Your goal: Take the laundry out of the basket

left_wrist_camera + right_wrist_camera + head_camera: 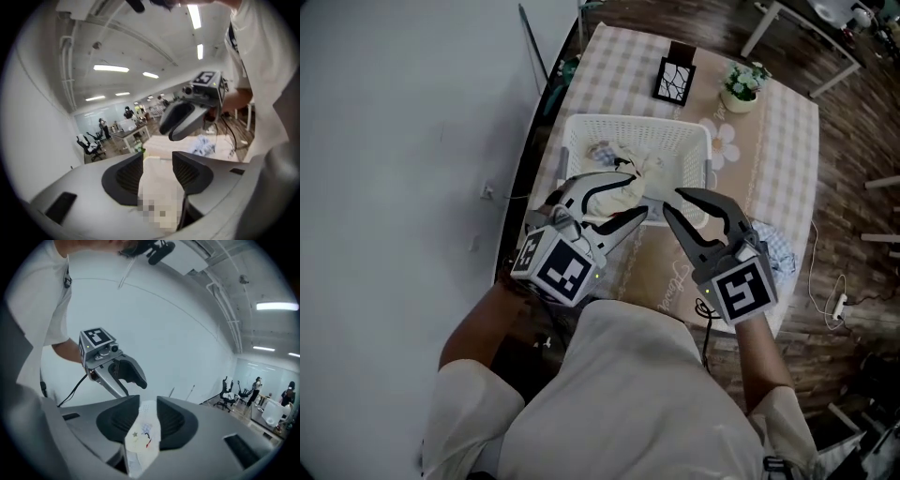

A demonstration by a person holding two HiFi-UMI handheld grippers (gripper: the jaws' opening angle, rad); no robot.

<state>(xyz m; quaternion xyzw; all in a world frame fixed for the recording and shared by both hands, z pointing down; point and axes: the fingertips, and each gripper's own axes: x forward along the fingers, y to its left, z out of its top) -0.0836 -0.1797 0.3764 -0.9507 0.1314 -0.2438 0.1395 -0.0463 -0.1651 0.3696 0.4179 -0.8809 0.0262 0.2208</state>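
A table [787, 141] with a checked cover stands by a plain wall. On it sits a white basket [581, 131] with a pile of laundry [623, 159] in it. At the left, the left gripper [157, 159] has its jaws well apart, and a cream cloth [159, 187] lies loose in the gap between them. It hangs at the near edge of the basket. At the right, the right gripper [148, 401] has its jaws only a little apart, with a thin white cloth [140, 437] that has a tiny star on it in the gap. I think this is the step of lifting a piece out and putting it down. Next the jaws need to let go fully, then go to the basket for more. I can't tell if the two cloths are one piece. The grippers hide part of the pile and the spot under them.
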